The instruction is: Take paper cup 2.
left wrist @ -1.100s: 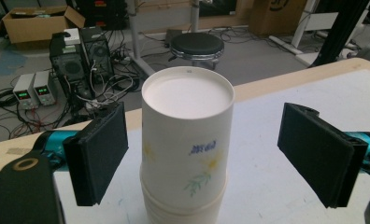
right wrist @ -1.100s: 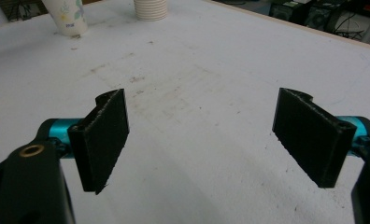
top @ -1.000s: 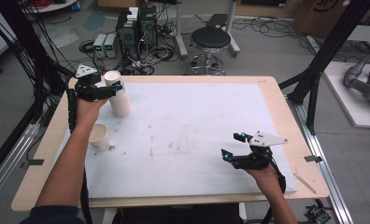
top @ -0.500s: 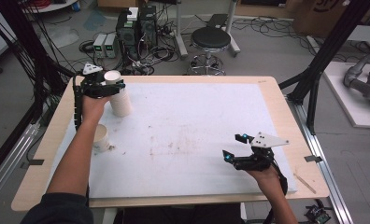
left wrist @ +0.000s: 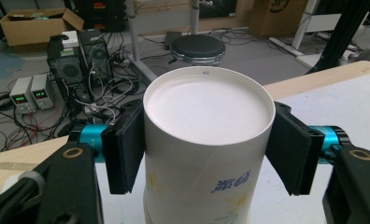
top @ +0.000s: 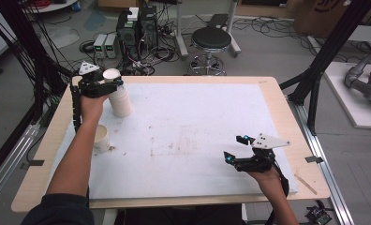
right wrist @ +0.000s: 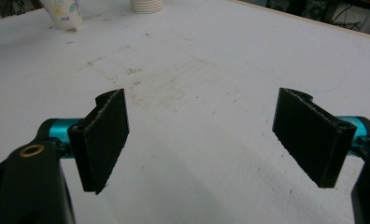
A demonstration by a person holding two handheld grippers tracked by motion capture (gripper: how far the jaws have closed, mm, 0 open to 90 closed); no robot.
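We see the left gripper (top: pixel 112 87) at the far left corner of the table (top: pixel 272 101), its jaws having just been closing around the top of a stack of white paper cups (top: pixel 119 97). In the left gripper view the two black pads (left wrist: pixel 127 144) press against either side of the topmost cup (left wrist: pixel 206 154), just below its rim, so the grip is on. That cup stands upright, its inside bare, with blue print and a flower pattern on its wall. The stack rests on the white sheet (top: pixel 197 122) covering the table.

We see the right gripper (top: pixel 235 149) low over the near right part of the sheet, jaws spread wide with nothing between them.

A single paper cup (top: pixel 101 139) stands by the person's left forearm (top: pixel 78 150), well apart from the stack. Beyond the table sit a black stool (top: pixel 211 40) and cabled electronics (top: pixel 137 28) on the floor.
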